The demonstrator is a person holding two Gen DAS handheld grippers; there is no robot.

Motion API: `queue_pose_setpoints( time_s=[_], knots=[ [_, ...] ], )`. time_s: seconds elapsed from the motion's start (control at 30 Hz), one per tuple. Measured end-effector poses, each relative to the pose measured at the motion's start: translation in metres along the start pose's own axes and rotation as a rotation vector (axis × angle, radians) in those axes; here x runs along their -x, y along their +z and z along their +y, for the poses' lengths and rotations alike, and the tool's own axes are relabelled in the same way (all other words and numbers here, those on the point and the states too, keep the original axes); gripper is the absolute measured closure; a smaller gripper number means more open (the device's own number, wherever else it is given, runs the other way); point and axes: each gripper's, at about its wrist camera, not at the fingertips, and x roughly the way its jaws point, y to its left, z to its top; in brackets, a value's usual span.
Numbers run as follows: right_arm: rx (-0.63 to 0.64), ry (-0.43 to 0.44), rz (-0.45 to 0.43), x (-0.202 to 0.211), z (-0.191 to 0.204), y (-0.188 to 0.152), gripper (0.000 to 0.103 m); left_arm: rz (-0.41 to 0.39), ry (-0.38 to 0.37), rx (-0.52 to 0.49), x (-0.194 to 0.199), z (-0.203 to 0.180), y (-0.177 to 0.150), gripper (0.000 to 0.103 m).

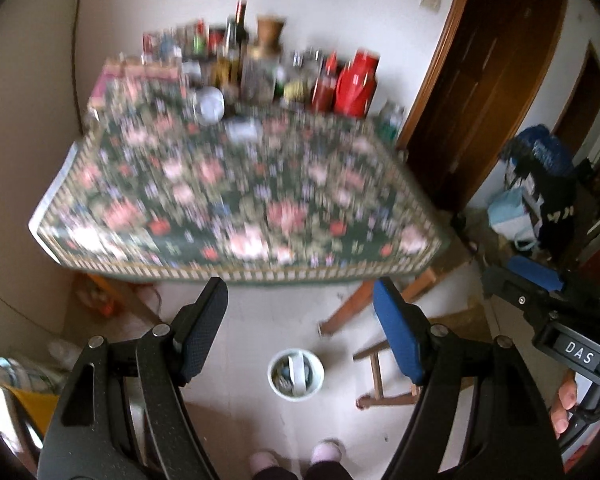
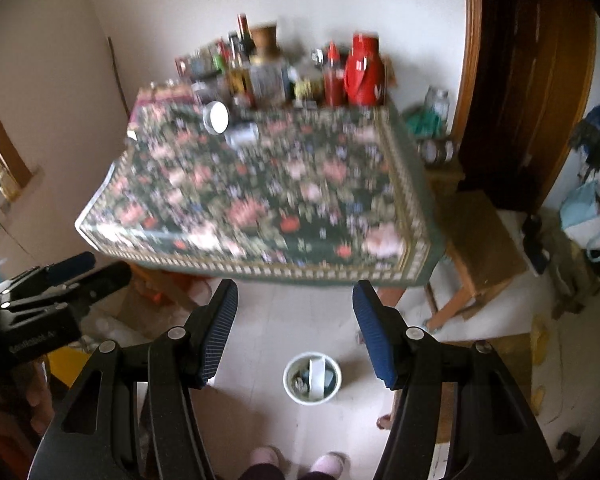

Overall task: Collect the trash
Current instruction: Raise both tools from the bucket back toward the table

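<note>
A small white trash bin [image 1: 296, 374] stands on the floor in front of the table; it holds several pieces of trash and also shows in the right wrist view [image 2: 312, 378]. My left gripper [image 1: 300, 304] is open and empty, high above the bin. My right gripper [image 2: 296, 304] is open and empty, also above the bin. On the floral tablecloth [image 1: 236, 200] lie a round white lidded tin [image 2: 216, 117] and a small whitish crumpled item [image 2: 242, 133], blurred; they also show in the left wrist view [image 1: 209, 106] [image 1: 242, 128].
Bottles, jars and a red thermos [image 1: 356, 84] crowd the table's far edge. Wooden stools [image 2: 476, 248] stand right of the table. Bags [image 1: 536, 184] sit by the dark door at right. My slippered feet [image 2: 296, 460] are at the bottom.
</note>
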Motion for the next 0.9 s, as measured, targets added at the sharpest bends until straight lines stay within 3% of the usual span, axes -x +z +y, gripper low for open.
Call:
queue_pose_setpoints(
  time_s=[0.2,0.37,0.53,0.6,0.7,0.9],
  knots=[
    [0.006,-0.038,-0.141,0.070,0.025,0.026,0.046,-0.146,-0.008,-0.022,0.082,0.007,0.031,0.029],
    [0.046,-0.082,-0.288,0.117,0.047,0.042,0.031,-0.246,-0.035,-0.041,0.134,0.017,0.048,0.028],
    [0.052,-0.134,-0.437,0.154,0.064,0.053,0.011,-0.360,-0.024,-0.072,0.179,0.027,0.057,0.015],
    [0.031,-0.126,-0.488,0.164,0.066,0.051,0.003,-0.391,-0.023,-0.067,0.187,0.032,0.057,0.005],
    [0.011,-0.122,-0.520,0.166,0.067,0.050,0.000,-0.400,-0.028,-0.047,0.187,0.038,0.058,0.004],
    [0.008,-0.131,-0.474,0.146,0.056,0.058,0.000,-0.354,-0.018,-0.047,0.158,0.035,0.071,0.004]
  ],
)
